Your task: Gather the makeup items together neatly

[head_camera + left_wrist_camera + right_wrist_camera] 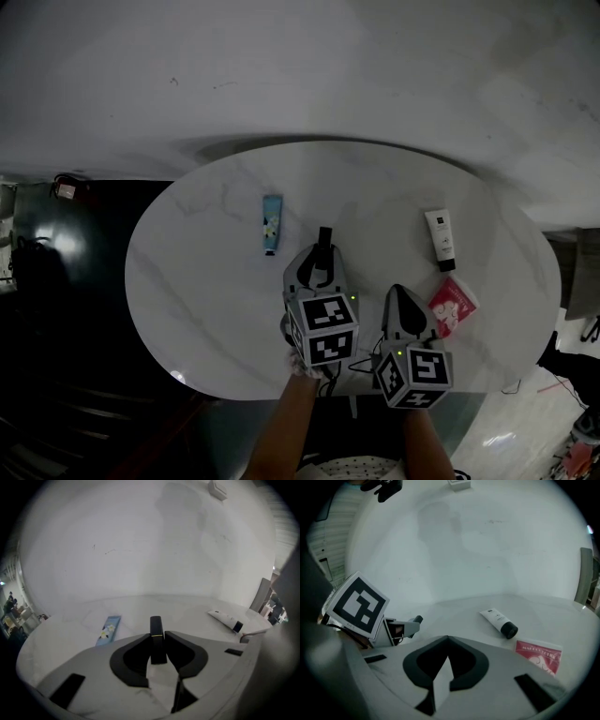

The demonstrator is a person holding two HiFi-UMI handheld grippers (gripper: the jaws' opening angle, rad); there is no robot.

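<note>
My left gripper [323, 261] is shut on a slim black stick [324, 238] near the middle of the white oval table [206, 281]. In the left gripper view the black stick [156, 626] stands out past the tips of the left gripper [158, 638]. A blue tube [272, 223] [108, 630] lies to its left. To the right lie a white tube with a black cap [439, 239] [499, 622] and a red sachet [453, 305] [539, 657]. My right gripper [399, 292] [448, 640] is shut and empty, just left of the sachet.
The table's front edge [281, 394] runs under both grippers, with dark floor to the left. A pale wall [300, 75] stands behind the table. The left gripper's marker cube [357, 604] shows at the left of the right gripper view.
</note>
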